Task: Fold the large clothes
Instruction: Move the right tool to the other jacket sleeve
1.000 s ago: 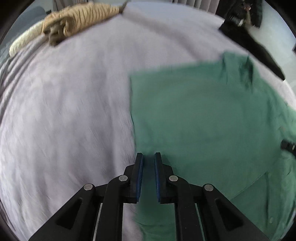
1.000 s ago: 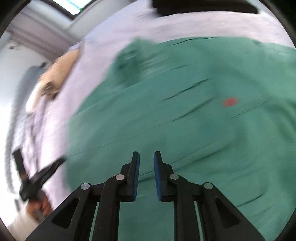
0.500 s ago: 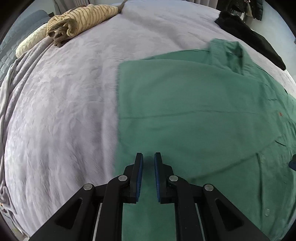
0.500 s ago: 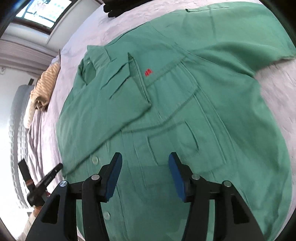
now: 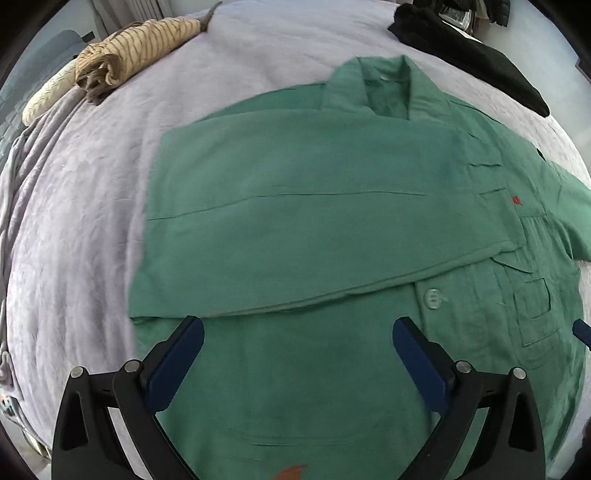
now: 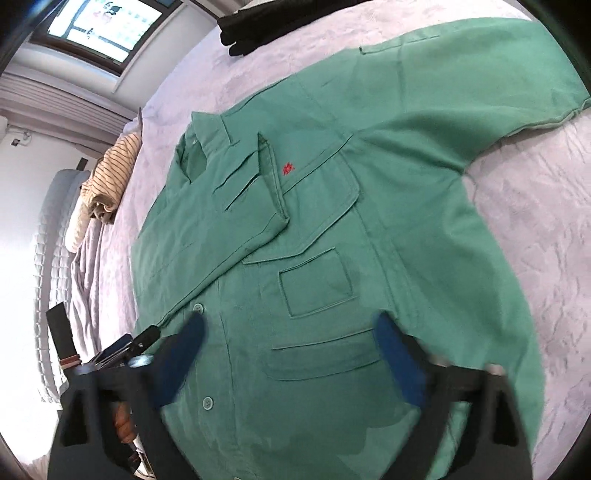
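A lilac-covered bed [image 5: 92, 206] carries a green shirt [image 5: 314, 221], striped bundle [image 5: 136, 48] and black garment [image 5: 469, 51].

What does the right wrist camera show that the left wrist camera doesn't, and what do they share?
Only the right wrist view shows the window and the shirt's unfolded sleeve spread flat on the bedspread. Only the left wrist view shows the orange mark at the hem. Both show the green shirt with one side folded over, the striped garment, the black clothing, and open fingers.
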Demonstrator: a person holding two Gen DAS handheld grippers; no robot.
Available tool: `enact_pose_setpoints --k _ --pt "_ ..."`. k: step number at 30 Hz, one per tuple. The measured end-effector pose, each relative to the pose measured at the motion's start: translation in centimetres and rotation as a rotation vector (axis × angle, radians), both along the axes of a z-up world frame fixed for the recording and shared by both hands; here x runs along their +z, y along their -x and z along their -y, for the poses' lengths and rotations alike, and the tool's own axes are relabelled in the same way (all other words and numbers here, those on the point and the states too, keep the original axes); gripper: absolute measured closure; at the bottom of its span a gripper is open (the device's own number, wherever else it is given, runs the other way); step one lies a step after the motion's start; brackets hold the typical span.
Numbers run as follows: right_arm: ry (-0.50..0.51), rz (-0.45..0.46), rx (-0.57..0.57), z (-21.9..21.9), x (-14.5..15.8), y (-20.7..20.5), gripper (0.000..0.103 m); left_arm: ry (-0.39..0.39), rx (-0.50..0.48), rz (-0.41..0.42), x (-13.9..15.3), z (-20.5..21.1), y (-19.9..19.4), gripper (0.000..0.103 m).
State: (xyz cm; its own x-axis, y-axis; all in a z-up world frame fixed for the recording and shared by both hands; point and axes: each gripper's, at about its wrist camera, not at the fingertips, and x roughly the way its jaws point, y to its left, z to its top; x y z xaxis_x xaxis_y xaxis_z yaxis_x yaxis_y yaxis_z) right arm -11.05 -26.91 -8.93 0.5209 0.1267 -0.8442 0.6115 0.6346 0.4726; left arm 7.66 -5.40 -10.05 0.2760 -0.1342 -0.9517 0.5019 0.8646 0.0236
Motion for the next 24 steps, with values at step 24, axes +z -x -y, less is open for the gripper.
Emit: enact_pose_setpoints --k 24 --pt "-0.054 0.021 -0.160 12.6 1.5 9.0 0.000 0.034 -0.179 -0.066 0.0 13.8 6.8 0.001"
